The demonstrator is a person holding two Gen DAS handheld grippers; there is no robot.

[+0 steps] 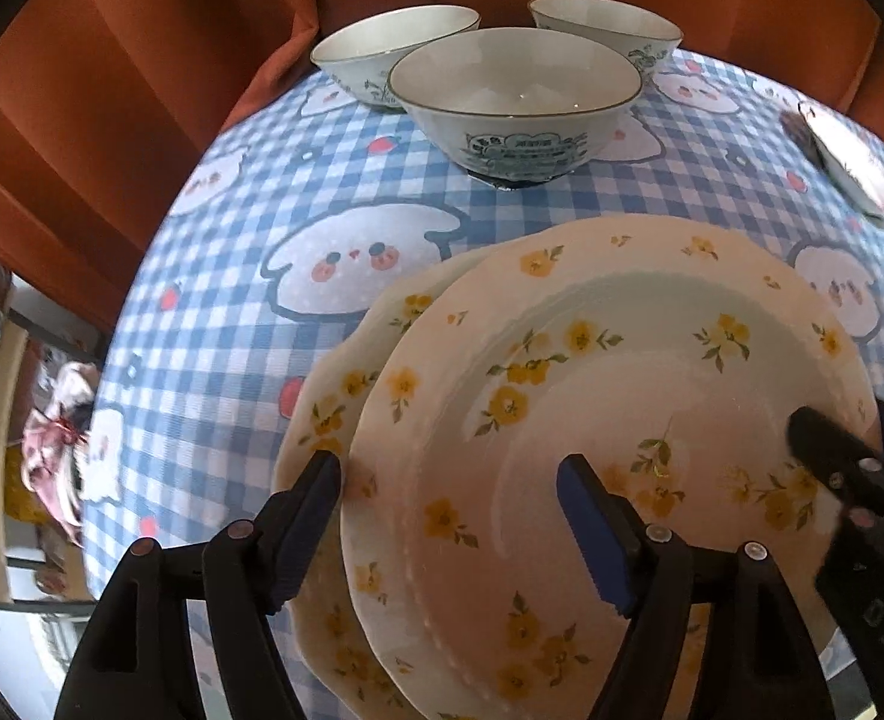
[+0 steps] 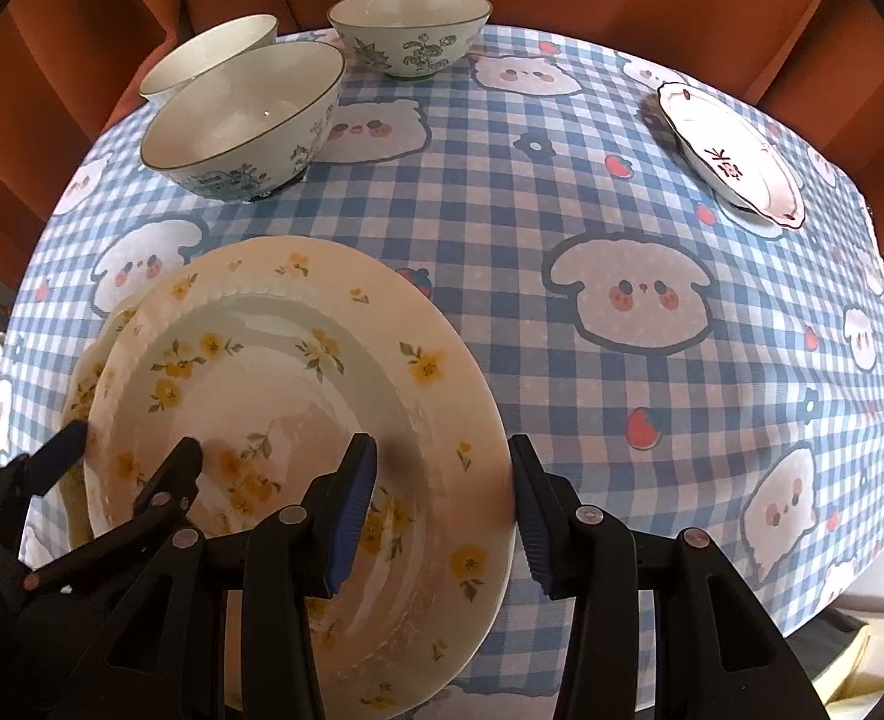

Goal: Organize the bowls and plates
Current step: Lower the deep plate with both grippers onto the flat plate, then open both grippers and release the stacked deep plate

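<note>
top cream ceramic plate with yellow flowers (image 2: 298,396) sits offset on 1 matching plate (image 1: 322,408), near edge of my checked-cloth counter (image 2: 562,192) | my left tool (image 1: 448,516) apart, straddling its left rim | my right tool (image 2: 442,498) apart, straddling its right rim | 3 white bowls with green print (image 1: 514,102) beyond

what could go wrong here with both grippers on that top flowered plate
1. The top flowered plate sits off-centre on the plate below; letting go unevenly could make it slide or clack.
2. The left hand-held gripper and the right hand-held gripper each straddle a rim edge, so a fingertip could snag and tip the plate.
3. The nearest bowl is close ahead; pushing the plates forward might hit it.
</note>
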